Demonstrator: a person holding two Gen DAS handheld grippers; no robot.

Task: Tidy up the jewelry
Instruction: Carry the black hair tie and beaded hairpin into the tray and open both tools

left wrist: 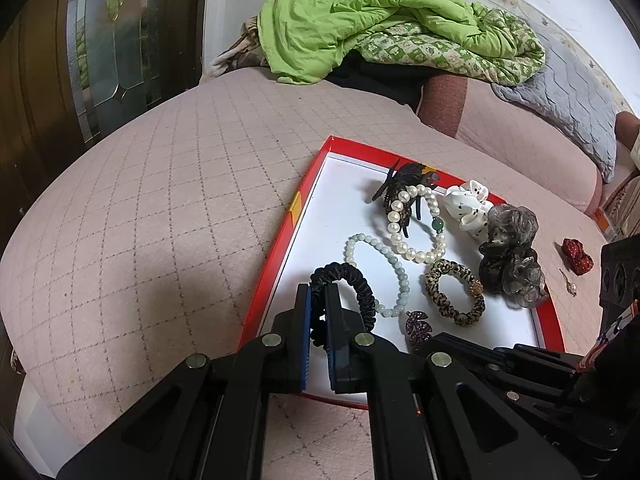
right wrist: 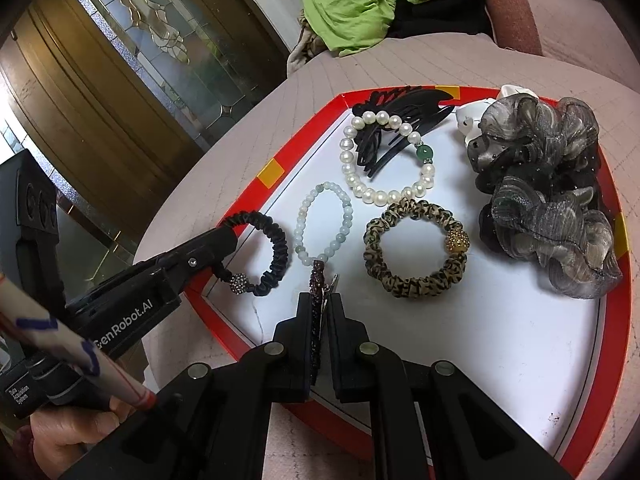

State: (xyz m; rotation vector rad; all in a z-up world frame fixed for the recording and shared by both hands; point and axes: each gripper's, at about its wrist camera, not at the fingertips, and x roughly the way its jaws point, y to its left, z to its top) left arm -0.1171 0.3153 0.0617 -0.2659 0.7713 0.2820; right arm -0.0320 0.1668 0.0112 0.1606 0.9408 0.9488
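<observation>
Two grippers are over a red tray (left wrist: 280, 258) with a white floor. The tray sits on a pink quilted cushion (left wrist: 160, 200).

The left gripper (left wrist: 318, 308) is pinched on a black scrunchie (left wrist: 360, 286) at the near left side of the tray. In the right view you can see a sparkly bead on this scrunchie (right wrist: 276, 248).

The right gripper (right wrist: 320, 308) is squeezed on a dark sparkly clip (right wrist: 316, 304). The clip stands on its edge between the fingers, near the front of the tray. Its tip is right by a pale green bead bracelet (right wrist: 320, 224).

Next to that bracelet lies a leopard scrunchie (right wrist: 414, 248) with a gold bead. Behind them is a pearl bracelet (right wrist: 360, 176) with one green bead. It lies over a black hair claw (right wrist: 400, 120). On the right side of the tray is a big gray puffy scrunchie (right wrist: 548, 192). A white spotted scrunchie (left wrist: 470, 206) sits behind it.

Out on the cushion, right of the tray, is a small red thing (left wrist: 576, 256). I cannot tell what it is. A green blanket (left wrist: 380, 12) is piled far back.
</observation>
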